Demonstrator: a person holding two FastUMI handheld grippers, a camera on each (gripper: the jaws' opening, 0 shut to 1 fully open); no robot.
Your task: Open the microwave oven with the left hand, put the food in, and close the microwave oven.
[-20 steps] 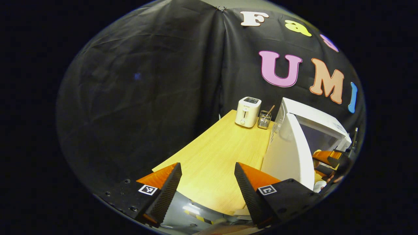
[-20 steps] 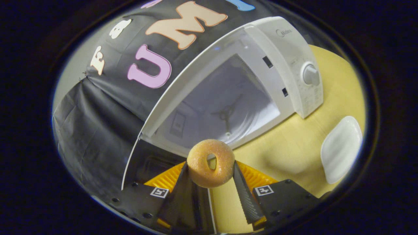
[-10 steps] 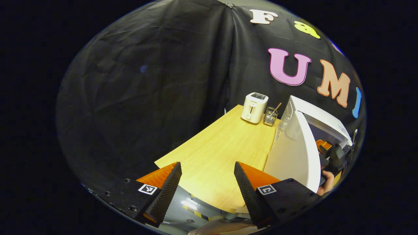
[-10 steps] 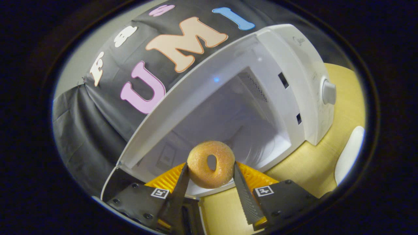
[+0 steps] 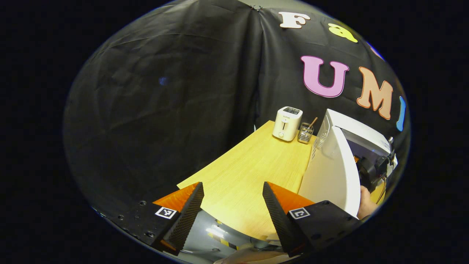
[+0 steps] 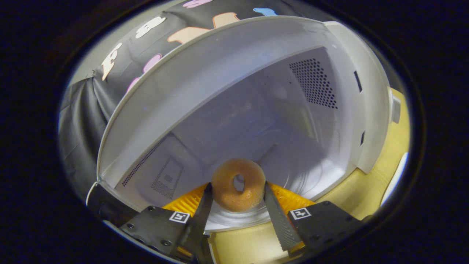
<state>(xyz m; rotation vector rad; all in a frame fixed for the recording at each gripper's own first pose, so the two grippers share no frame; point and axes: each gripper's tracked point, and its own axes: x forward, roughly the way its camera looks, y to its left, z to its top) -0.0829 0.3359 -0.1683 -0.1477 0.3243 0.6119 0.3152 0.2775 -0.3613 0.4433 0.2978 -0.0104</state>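
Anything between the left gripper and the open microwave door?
No: in the left gripper view, bare wooden table separates the open left gripper from the microwave door.

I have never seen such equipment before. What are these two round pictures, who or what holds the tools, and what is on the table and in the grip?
There is no robot here. A person holds a two-finger gripper in each hand, and a fisheye camera rides on each gripper, so each round picture looks forward along that gripper's own fingers.

In the left gripper view, the left gripper is open and holds nothing. Beyond it lies a wooden table with a toaster, a small wire holder, and a microwave whose door stands open. Behind the door you can glimpse the right gripper and the person's hand.

In the right gripper view, the right gripper is shut on a doughnut, holding it at the mouth of the oven cavity, above the glass plate.
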